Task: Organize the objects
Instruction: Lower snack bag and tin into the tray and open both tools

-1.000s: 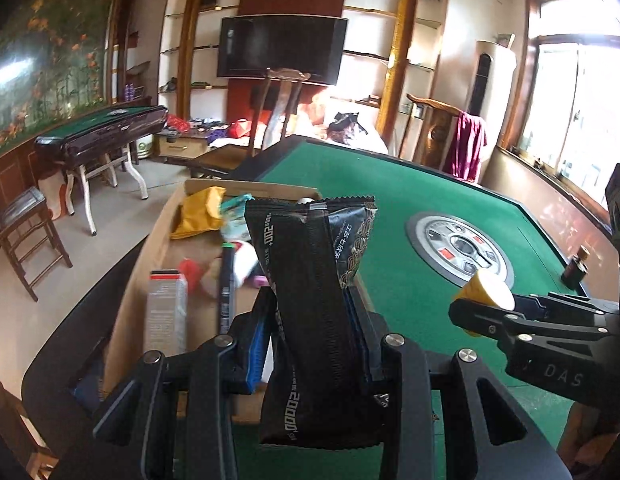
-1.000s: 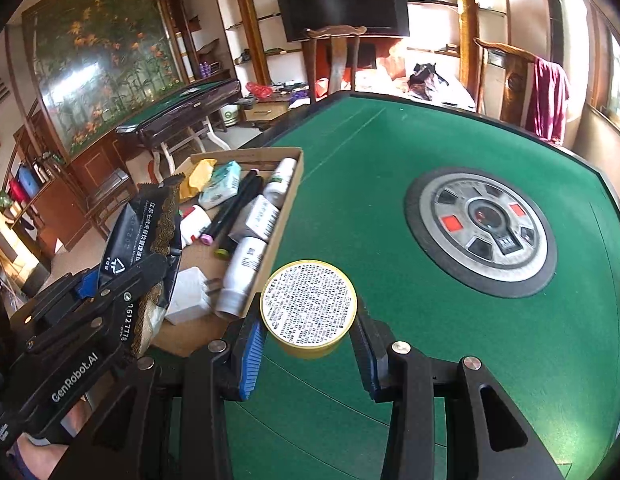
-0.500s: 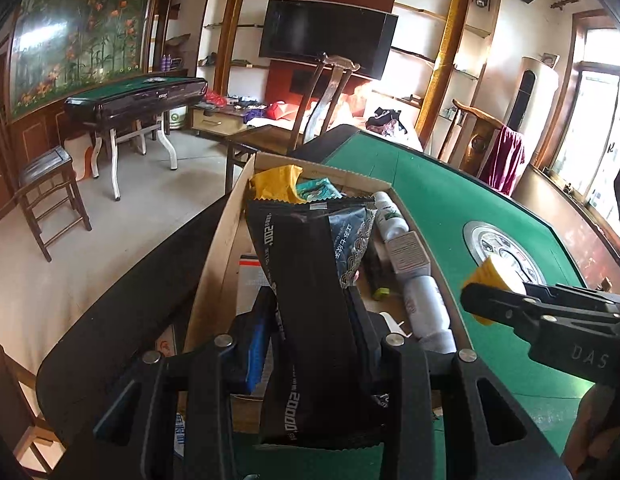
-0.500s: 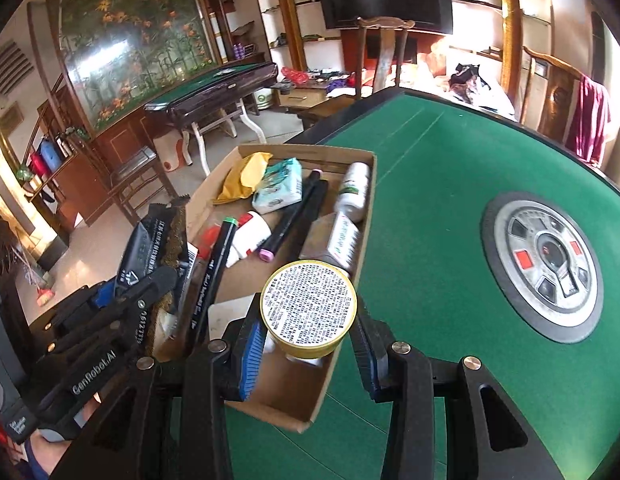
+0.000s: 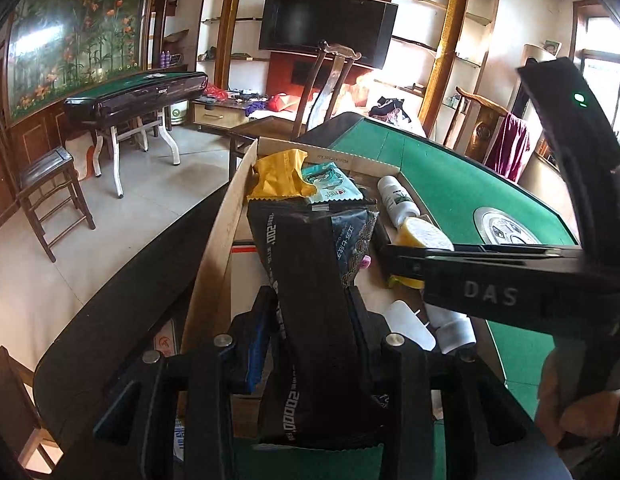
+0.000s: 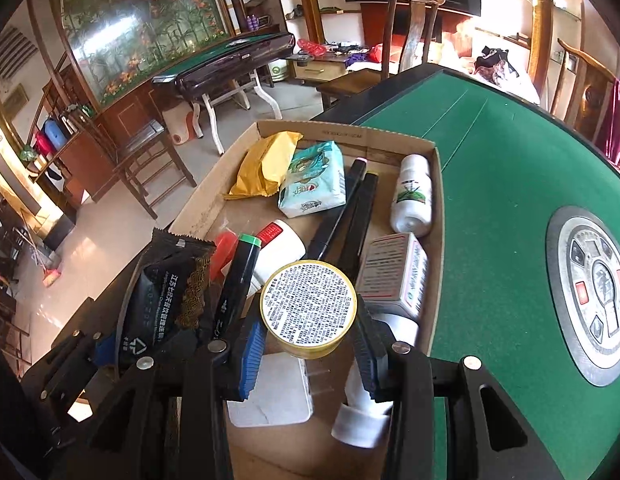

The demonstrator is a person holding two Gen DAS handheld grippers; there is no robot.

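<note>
My left gripper [image 5: 311,316] is shut on a black snack packet [image 5: 310,264] and holds it upright over the near left part of the cardboard box [image 5: 220,236]. My right gripper [image 6: 308,344] is shut on a round yellow tin [image 6: 308,306] with a printed white lid, held above the near end of the box [image 6: 437,216]. The packet [image 6: 166,300] and the left gripper show at the left in the right wrist view. The tin [image 5: 423,238] and the right gripper show at the right in the left wrist view.
The box sits on a green felt table [image 6: 501,200] and holds a yellow pouch [image 6: 266,162], a tissue pack [image 6: 313,180], black markers [image 6: 349,216], white bottles [image 6: 413,196], a small carton [image 6: 393,272] and a white charger [image 6: 270,392]. A round control panel [image 6: 593,296] lies at the table's middle.
Both grippers have moved left from over the green felt to above the box, each still holding its object. The right gripper now sits close beside the left one.
</note>
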